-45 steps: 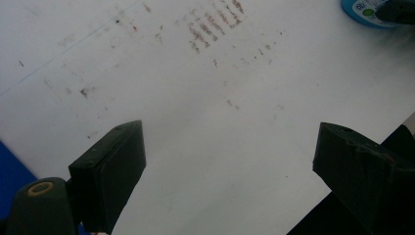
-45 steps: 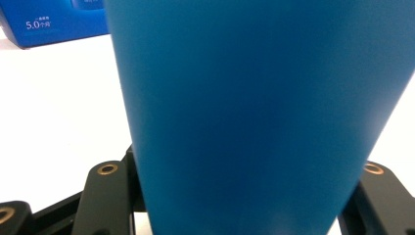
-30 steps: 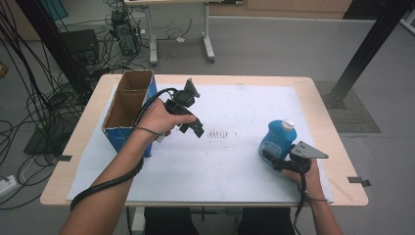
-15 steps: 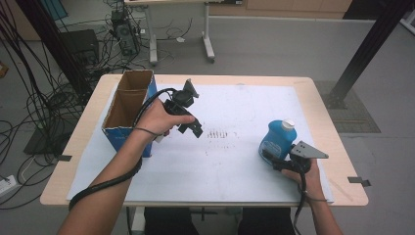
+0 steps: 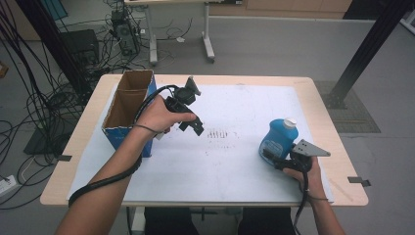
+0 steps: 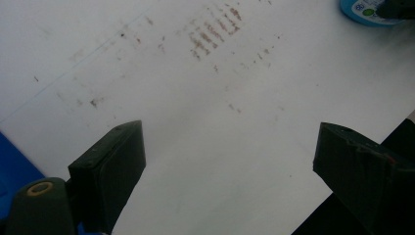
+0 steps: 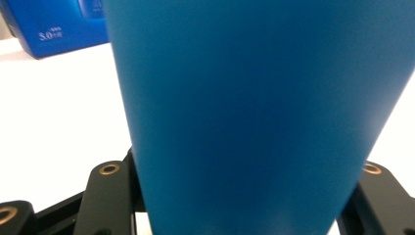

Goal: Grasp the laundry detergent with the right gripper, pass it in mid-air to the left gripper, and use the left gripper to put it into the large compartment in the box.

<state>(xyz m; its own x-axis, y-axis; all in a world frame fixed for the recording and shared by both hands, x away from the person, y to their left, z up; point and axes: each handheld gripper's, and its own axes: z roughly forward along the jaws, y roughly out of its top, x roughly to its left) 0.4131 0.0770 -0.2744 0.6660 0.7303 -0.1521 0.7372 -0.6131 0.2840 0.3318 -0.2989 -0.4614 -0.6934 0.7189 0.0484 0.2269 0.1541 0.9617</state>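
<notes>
**A:** ok where's the blue bottle (image 5: 277,140) relative to the cardboard box (image 5: 128,111)?

**B:** well apart from it, standing upright at the opposite side of the white tabletop (image 5: 235,171), white cap on top. The right gripper (image 5: 274,157) is clamped around its lower body; in the right gripper view the bottle (image 7: 259,112) sits squarely between the jaws.

**A:** and the left gripper (image 5: 192,122)?

**B:** just beside the box, hanging over bare tabletop, jaws spread wide with nothing in them. A patch of brownish smudges (image 6: 210,34) lies between box and bottle.

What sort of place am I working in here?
Probably a lab or workshop: a wooden table covered with a white sheet, bundles of cables and computer gear on a grey floor.
</notes>
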